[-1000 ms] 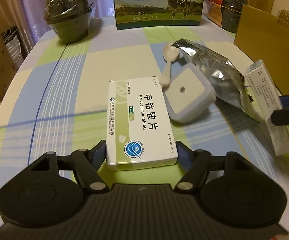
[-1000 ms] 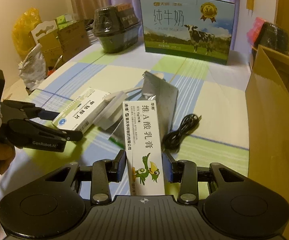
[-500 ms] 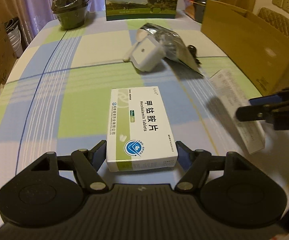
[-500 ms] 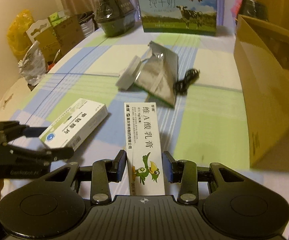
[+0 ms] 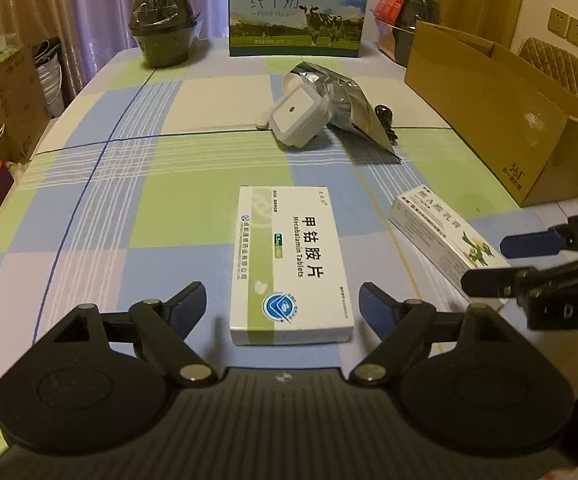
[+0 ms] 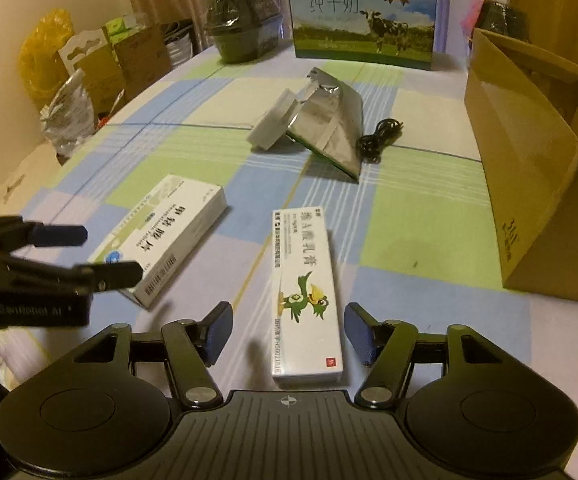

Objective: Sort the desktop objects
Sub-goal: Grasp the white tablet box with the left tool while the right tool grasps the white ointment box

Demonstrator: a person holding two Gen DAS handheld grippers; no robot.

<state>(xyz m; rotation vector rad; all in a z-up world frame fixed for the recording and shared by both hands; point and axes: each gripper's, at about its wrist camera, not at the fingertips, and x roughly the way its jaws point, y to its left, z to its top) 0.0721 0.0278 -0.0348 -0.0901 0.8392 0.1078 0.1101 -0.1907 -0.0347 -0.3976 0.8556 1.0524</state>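
A white and green Mecobalamin tablet box lies flat on the checked tablecloth. My left gripper is open around its near end, both fingers clear of its sides. To its right lies a long white ointment box with a green bird on it. In the right wrist view that ointment box rests between the spread fingers of my open right gripper. The tablet box and the left gripper show to the left there; the right gripper shows at the left view's right edge.
Farther back lie a white square container, a silver foil bag and a black cable. An open cardboard box stands along the right. A milk carton and a wrapped dark pot stand at the back.
Both grippers carried their boxes toward the near part of the table, then opened. The tablet box and the ointment box now lie loose on the cloth.
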